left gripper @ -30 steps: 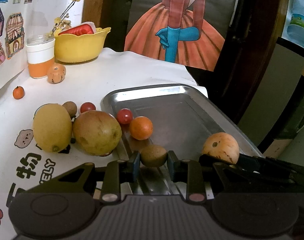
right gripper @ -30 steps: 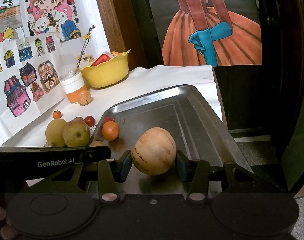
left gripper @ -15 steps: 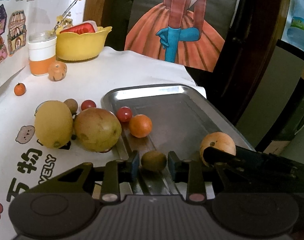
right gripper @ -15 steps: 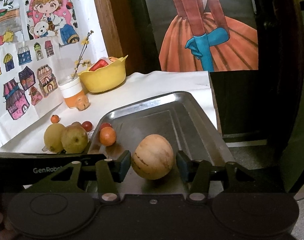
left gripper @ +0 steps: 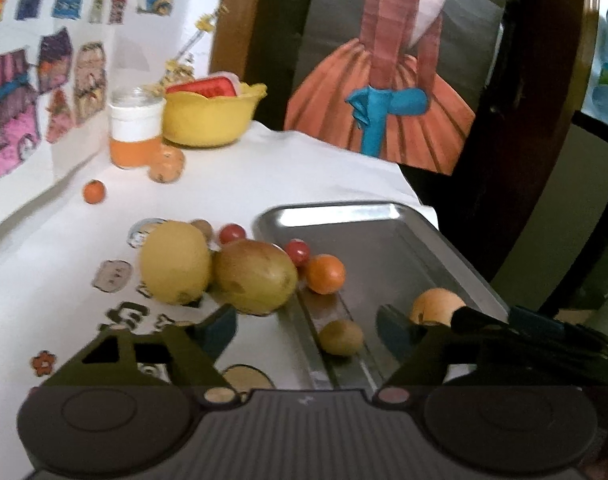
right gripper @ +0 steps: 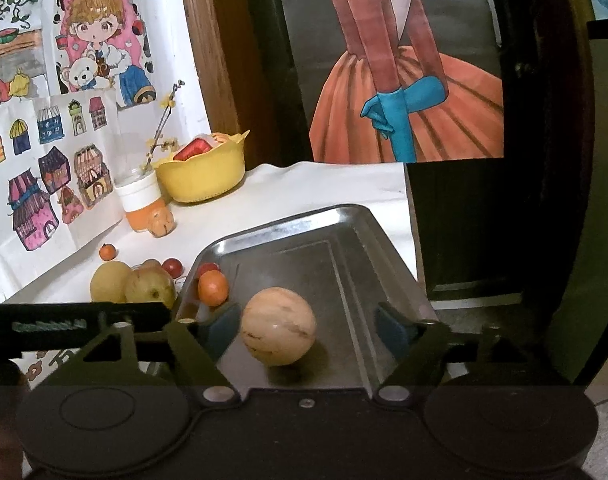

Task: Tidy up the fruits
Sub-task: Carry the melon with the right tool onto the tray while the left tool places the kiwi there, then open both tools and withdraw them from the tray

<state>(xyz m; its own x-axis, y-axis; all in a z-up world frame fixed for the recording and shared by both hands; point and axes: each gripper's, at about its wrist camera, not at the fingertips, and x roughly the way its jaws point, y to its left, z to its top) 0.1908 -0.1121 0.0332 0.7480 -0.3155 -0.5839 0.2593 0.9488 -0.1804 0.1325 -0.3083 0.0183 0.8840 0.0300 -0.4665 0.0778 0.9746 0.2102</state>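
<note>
Both tools gape empty: left tool (left gripper: 305, 326) over the kiwi (left gripper: 340, 337) on the steel tray (left gripper: 387, 248), right tool (right gripper: 307, 326) around the striped melon (right gripper: 278, 331) there. Wall poster (right gripper: 100, 20) reads "MORNIN"; the tool's side lettering is blurred.

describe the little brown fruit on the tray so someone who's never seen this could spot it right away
Start at the metal tray on the white tablecloth. At its near left edge, between the open left gripper fingers, lies the kiwi. It is dull brown and egg-shaped, unlike the glossy orange and red tomato behind it.
</note>
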